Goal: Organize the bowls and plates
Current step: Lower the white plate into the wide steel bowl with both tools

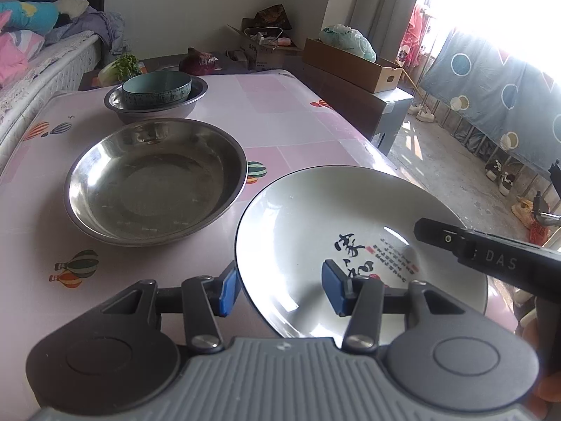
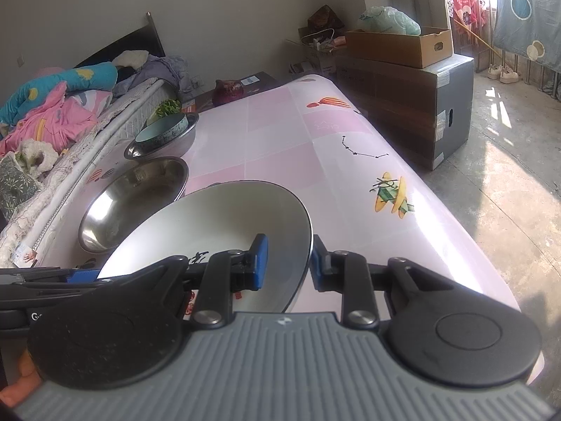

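A white plate with black calligraphy (image 1: 315,231) lies on the pink table (image 1: 287,115) at the near right. My left gripper (image 1: 280,289) is open and straddles its near-left rim. My right gripper (image 2: 289,261) is open and straddles the plate's (image 2: 224,224) right rim, one pad inside and one outside. A large steel bowl (image 1: 154,179) sits left of the plate and shows in the right wrist view (image 2: 133,196). Farther back a teal bowl (image 1: 157,87) sits inside a second steel bowl (image 1: 154,105).
A bed with bedding (image 2: 52,112) runs along the table's left side. Cardboard boxes (image 2: 413,80) stand beyond the table's right edge. Greens (image 1: 119,66) and a dark red bag (image 1: 200,59) lie behind the bowls.
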{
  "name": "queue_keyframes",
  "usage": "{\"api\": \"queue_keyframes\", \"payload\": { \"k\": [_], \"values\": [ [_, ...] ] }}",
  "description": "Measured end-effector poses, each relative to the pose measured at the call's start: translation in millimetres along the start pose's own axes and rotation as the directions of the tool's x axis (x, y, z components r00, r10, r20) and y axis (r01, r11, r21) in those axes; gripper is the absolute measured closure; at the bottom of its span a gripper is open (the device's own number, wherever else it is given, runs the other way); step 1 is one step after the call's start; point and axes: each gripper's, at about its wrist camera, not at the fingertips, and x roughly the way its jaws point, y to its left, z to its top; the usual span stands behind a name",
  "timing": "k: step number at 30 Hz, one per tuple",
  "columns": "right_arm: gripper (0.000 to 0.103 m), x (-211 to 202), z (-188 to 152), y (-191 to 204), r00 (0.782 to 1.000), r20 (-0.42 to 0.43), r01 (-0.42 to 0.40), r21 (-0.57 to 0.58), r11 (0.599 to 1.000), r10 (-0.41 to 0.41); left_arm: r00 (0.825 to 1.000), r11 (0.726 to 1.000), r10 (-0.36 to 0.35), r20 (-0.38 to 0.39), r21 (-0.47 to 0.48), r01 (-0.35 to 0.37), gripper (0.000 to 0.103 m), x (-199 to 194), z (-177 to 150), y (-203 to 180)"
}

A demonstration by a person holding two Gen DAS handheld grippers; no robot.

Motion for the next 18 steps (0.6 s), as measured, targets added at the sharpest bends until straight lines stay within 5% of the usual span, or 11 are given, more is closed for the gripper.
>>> {"api": "queue_keyframes", "payload": {
  "k": [11, 18],
  "values": [
    [0.078, -4, 34, 30, 0.997, 0.063, -0.044, -0.022, 0.999, 0.045, 0.996, 1.000, 0.019, 0.082, -0.016, -0.017, 0.053, -23, 29, 19],
    [0.078, 36, 60, 80, 0.990, 0.041, -0.135, -0.059, 0.989, 0.137, 0.990, 0.993, 0.098, 0.098, -0.079, -0.091, 0.053, -29, 45, 68]
  ]
}}
